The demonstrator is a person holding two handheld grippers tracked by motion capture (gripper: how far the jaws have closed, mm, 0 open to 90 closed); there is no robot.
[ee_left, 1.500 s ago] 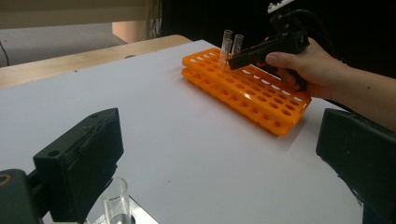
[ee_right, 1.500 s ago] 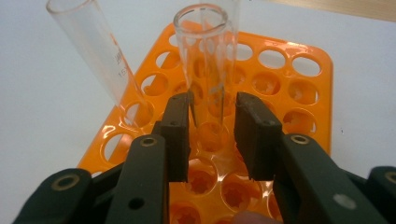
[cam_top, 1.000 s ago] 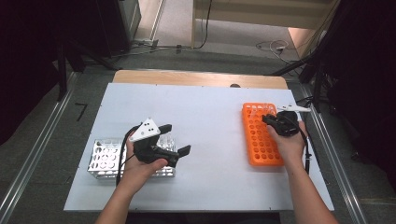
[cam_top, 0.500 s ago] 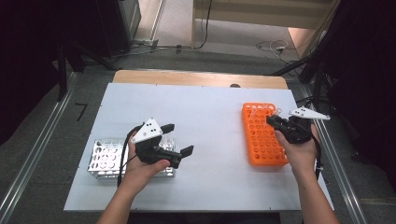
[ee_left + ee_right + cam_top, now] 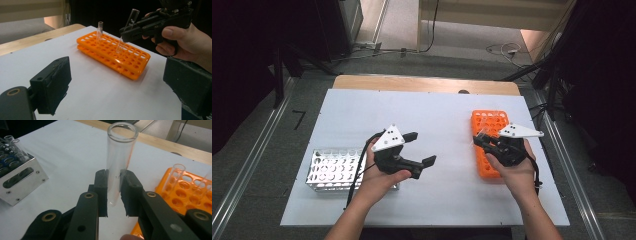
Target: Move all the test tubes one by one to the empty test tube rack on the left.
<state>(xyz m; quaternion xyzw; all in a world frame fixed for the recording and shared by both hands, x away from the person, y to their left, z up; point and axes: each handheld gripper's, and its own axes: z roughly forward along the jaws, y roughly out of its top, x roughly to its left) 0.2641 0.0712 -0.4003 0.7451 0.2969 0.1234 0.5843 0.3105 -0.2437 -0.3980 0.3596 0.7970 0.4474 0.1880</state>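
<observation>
My right gripper [image 5: 113, 192] is shut on a clear glass test tube [image 5: 120, 157], which stands upright between its pads. In the high view the right gripper [image 5: 484, 141] hovers over the near half of the orange rack [image 5: 488, 122]. The left gripper view shows that held tube [image 5: 127, 27] tilted above the orange rack [image 5: 112, 56], where another tube [image 5: 100, 30] stands in a far hole. My left gripper [image 5: 419, 148] is open over the bare table, right of the metal rack [image 5: 334, 170]. Its jaws have just been closing a little, with nothing between them.
The metal rack [image 5: 17, 177] holds several clear tubes [image 5: 10, 138]. Two more tubes [image 5: 177, 173] stand in the orange rack [image 5: 185, 195]. A white board [image 5: 437, 115] covers the table, with a wooden edge [image 5: 422, 84] at the back and metal rails along both sides.
My left gripper has moved right, away from the metal rack. My right gripper has come nearer and up over the orange rack with the tube still in it.
</observation>
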